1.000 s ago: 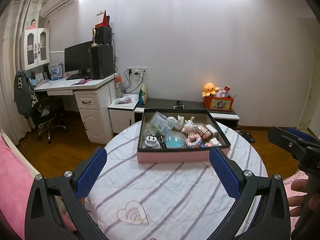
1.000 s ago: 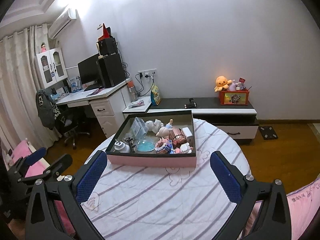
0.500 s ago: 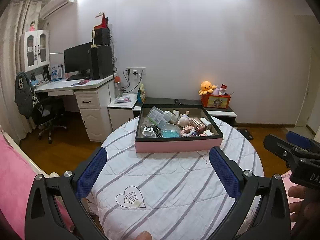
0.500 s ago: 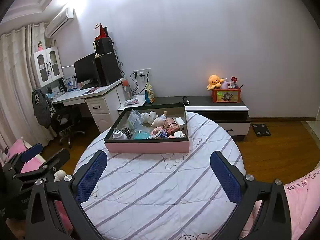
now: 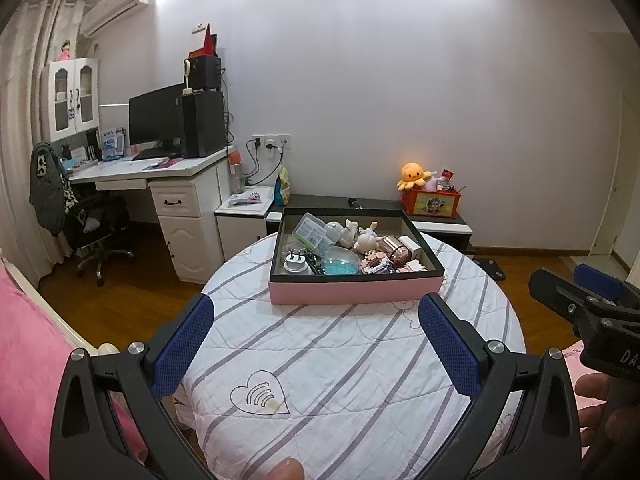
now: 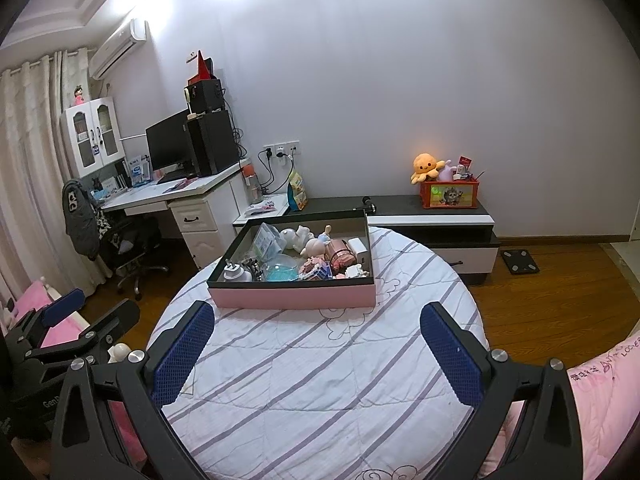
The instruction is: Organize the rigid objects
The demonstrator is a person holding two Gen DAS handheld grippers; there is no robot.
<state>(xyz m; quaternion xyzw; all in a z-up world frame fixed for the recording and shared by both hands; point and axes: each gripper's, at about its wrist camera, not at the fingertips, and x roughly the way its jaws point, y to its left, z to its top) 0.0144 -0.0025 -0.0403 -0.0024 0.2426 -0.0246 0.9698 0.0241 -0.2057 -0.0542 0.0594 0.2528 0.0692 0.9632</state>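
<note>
A pink box with a black rim [image 5: 356, 292] stands at the far side of a round table with a striped cloth [image 5: 340, 360]. It holds a white plug adapter [image 5: 295, 266], a blue round dish [image 5: 340, 266], a clear plastic case [image 5: 311, 234], white figurines [image 5: 366, 240] and other small items. My left gripper [image 5: 316, 312] is open and empty, hanging over the cloth short of the box. My right gripper [image 6: 318, 320] is also open and empty, in front of the same box [image 6: 292, 298]. Each gripper shows at the edge of the other's view.
A white desk [image 5: 160, 168] with a monitor, and an office chair [image 5: 100, 228], stand at the left. A low black-and-white cabinet [image 6: 432, 216] behind the table carries an orange crate and a plush octopus [image 6: 426, 166]. Pink bedding [image 5: 24, 360] lies at both sides. The floor is wood.
Both grippers have drawn back from the box, which now looks smaller and farther off, with more of the cloth in view. Both stayed open.
</note>
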